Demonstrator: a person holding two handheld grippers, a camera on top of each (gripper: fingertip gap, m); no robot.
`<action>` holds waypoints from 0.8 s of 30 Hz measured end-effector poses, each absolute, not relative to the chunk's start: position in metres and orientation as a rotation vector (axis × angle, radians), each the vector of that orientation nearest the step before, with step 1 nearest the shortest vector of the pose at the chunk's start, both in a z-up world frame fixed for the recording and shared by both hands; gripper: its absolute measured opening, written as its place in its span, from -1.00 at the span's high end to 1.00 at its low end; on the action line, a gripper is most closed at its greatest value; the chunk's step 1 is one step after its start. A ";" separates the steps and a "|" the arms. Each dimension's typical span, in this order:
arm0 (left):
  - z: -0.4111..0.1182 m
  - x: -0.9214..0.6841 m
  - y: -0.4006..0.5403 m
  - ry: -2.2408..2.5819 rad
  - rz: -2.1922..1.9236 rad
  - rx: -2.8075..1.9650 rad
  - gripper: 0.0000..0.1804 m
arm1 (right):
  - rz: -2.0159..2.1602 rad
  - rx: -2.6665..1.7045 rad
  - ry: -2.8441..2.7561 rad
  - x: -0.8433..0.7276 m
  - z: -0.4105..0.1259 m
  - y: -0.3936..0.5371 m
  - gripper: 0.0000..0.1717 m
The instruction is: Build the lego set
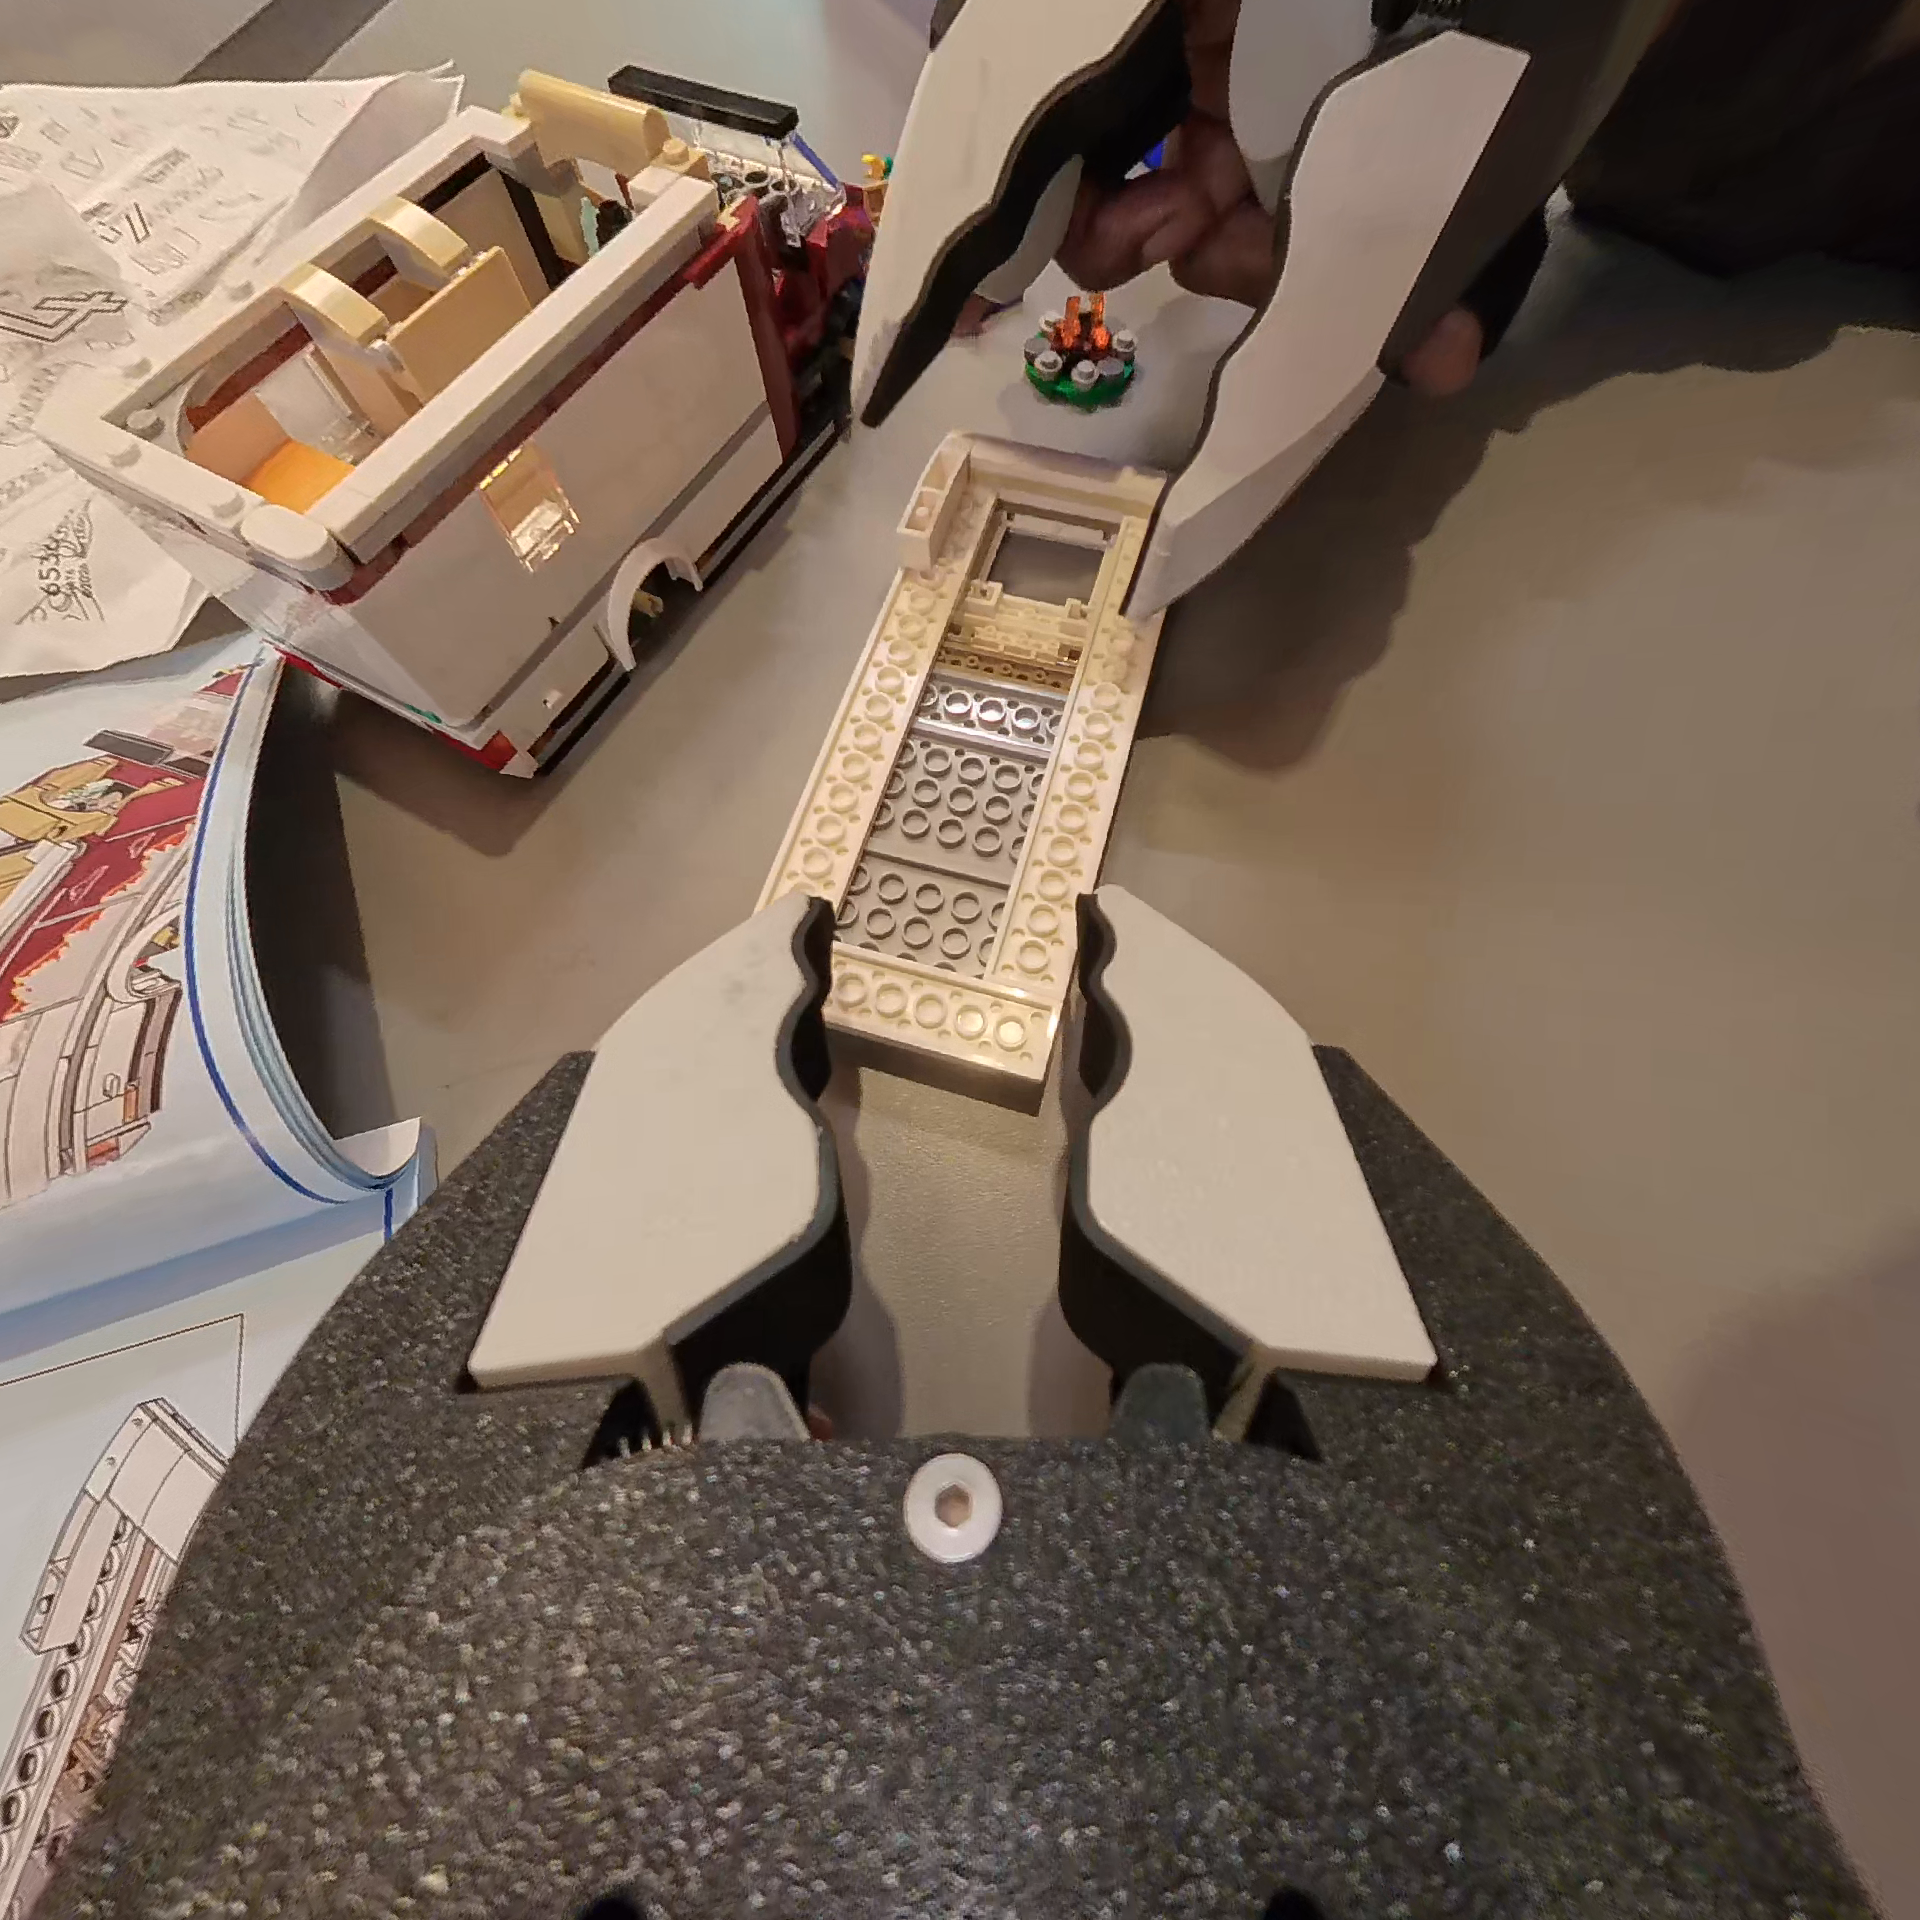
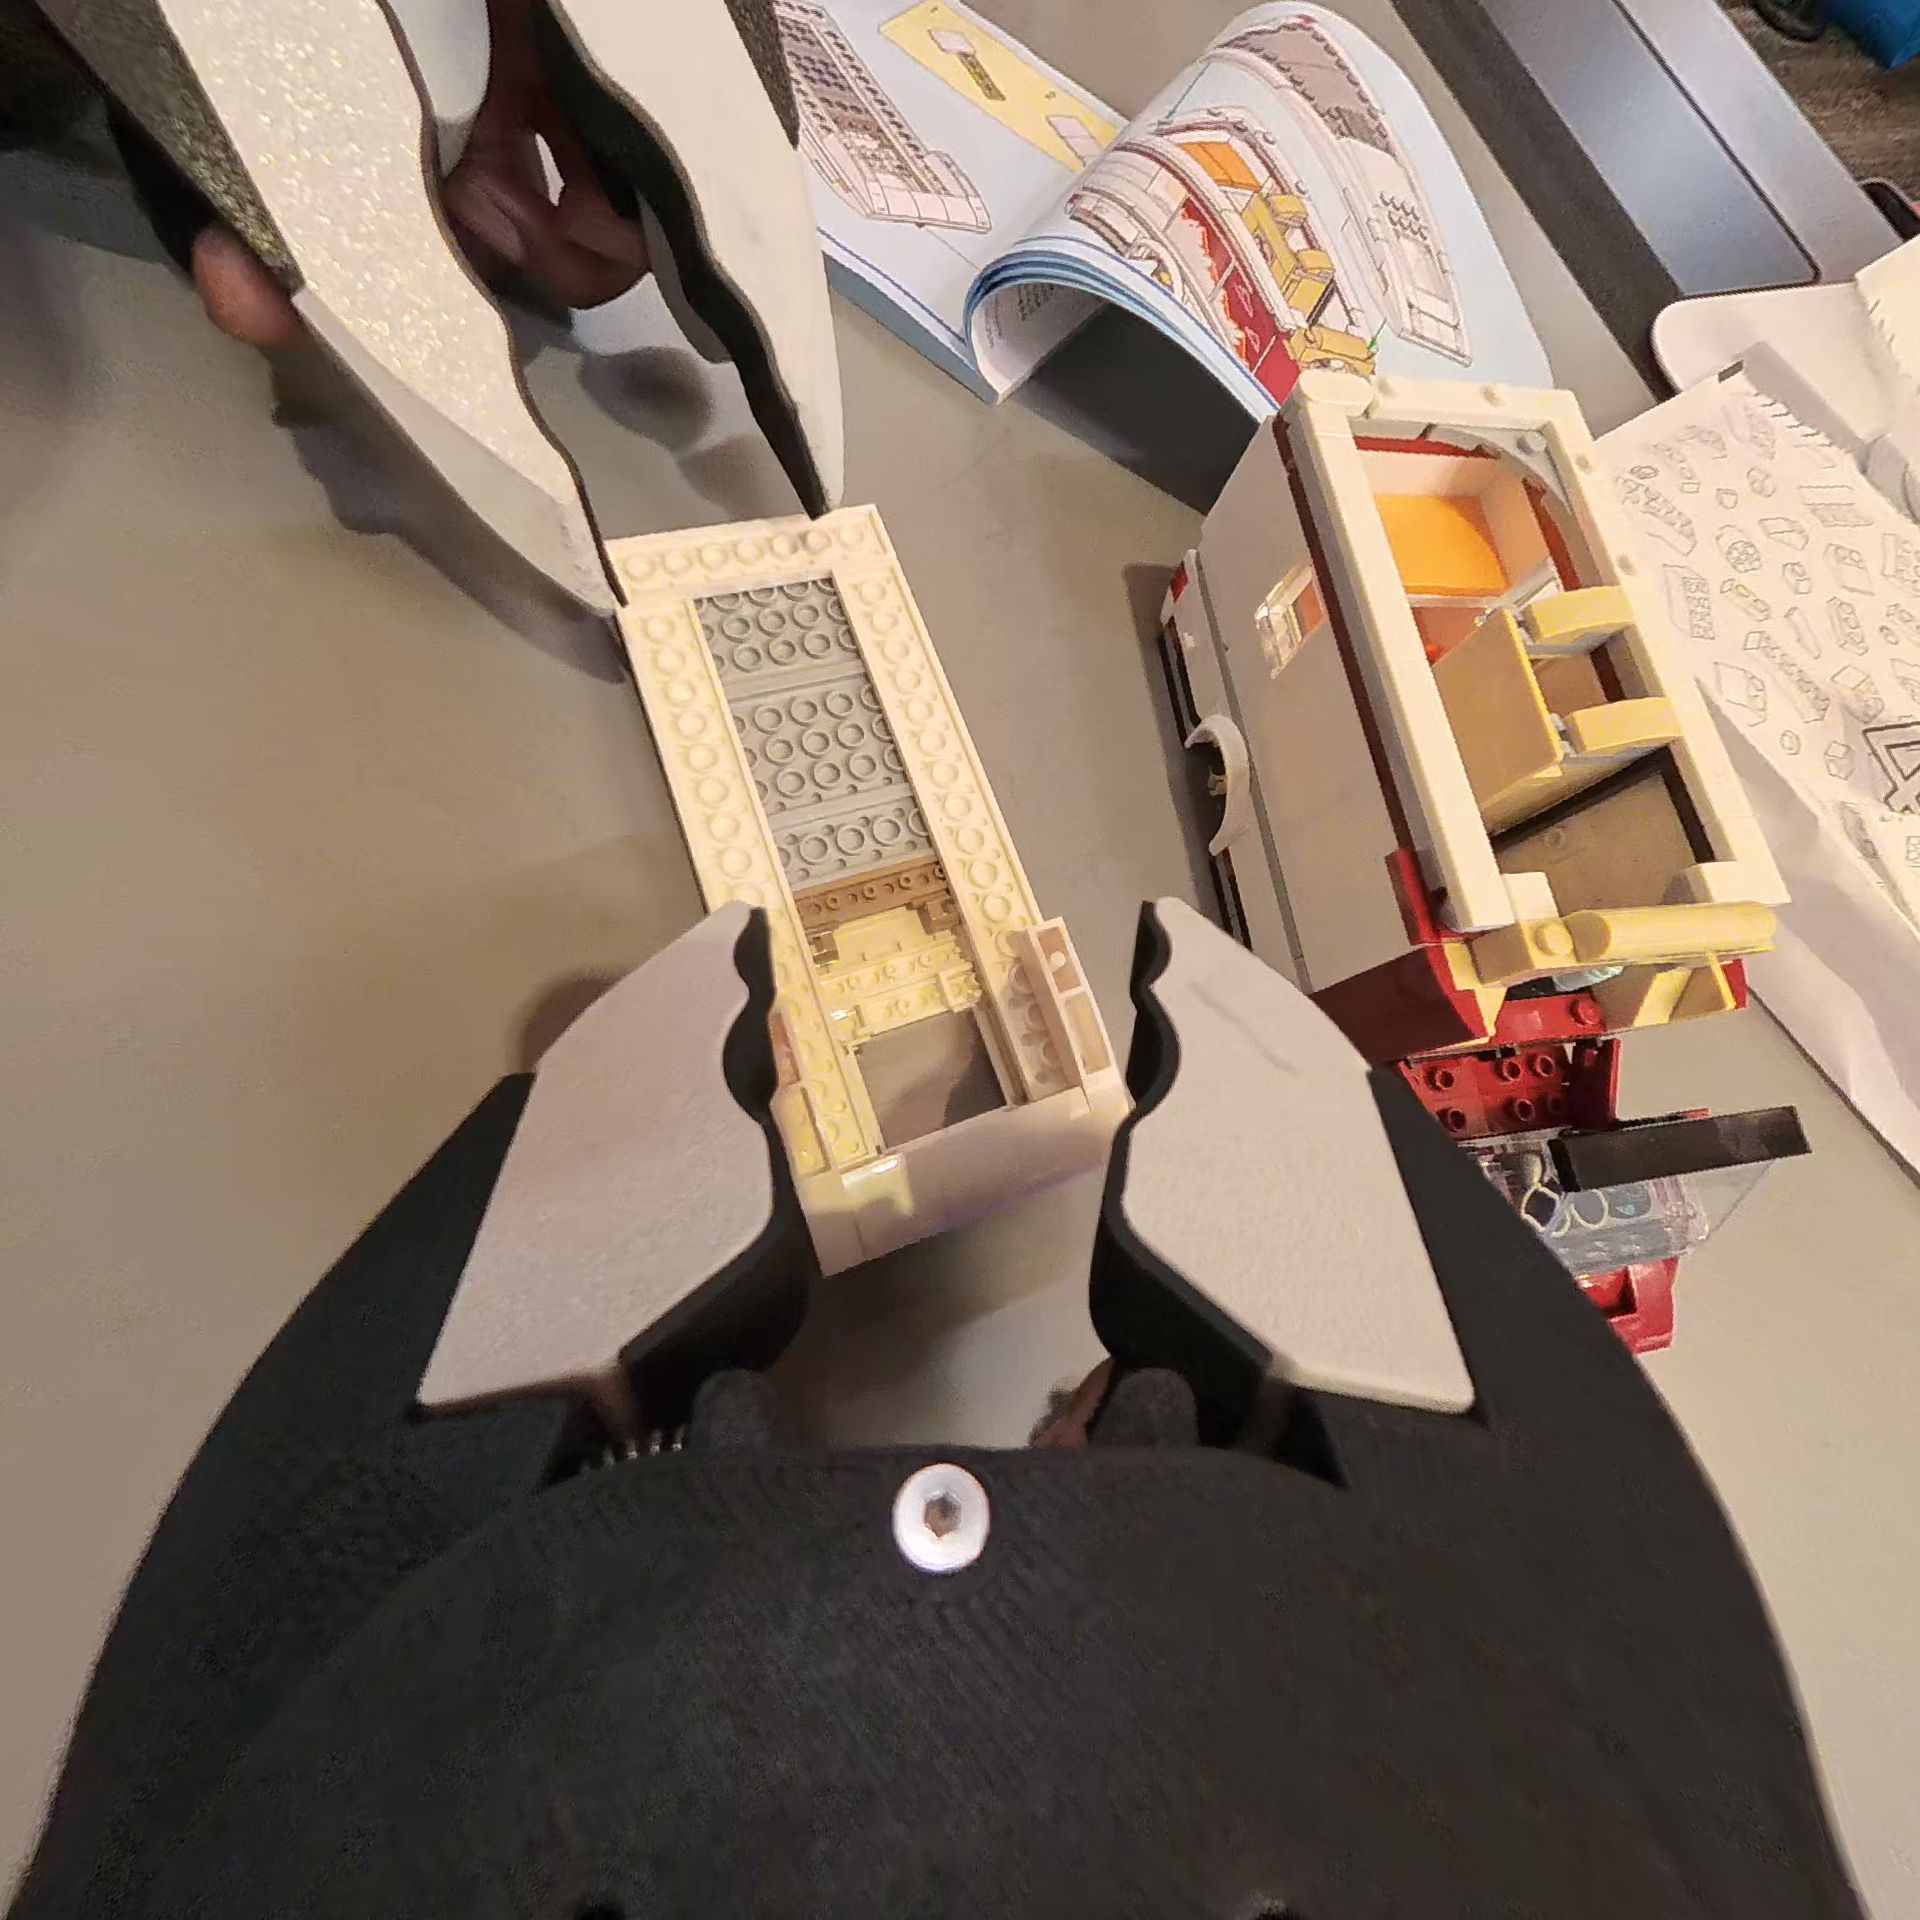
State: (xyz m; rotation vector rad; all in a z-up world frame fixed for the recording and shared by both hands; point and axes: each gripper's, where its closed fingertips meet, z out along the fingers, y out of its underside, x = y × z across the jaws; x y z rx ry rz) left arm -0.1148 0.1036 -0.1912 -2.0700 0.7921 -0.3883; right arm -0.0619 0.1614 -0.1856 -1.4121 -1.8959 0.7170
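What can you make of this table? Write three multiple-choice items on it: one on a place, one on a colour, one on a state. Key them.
1. Where does the brick campfire stand?
A. on top of the cream brick panel
B. on the table, past the panel's far end
C. on the instruction booklet

2. What colour are the plates that fill the panel's middle?
A. grey
B. red
C. blue

3. How is the top of the brick camper van?
A. roofed over
B. open, with the interior showing
C. lying upside down

Key: B, the campfire sits on bare table beyond the panel's end; A, grey plates lie inside the cream frame; B, tan fittings and an orange floor show from above.
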 end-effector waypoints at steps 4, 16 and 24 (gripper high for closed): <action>-0.192 -0.115 0.104 0.795 -0.380 -2.075 0.49 | 0.722 -1.412 -1.890 -0.063 -0.185 0.161 0.23; -0.192 -0.116 0.104 0.782 -0.380 -2.078 0.48 | 0.708 -1.422 -1.921 -0.059 -0.189 0.163 0.20; -0.193 -0.117 0.104 0.785 -0.376 -2.087 0.49 | 0.695 -1.430 -1.976 -0.052 -0.194 0.164 0.14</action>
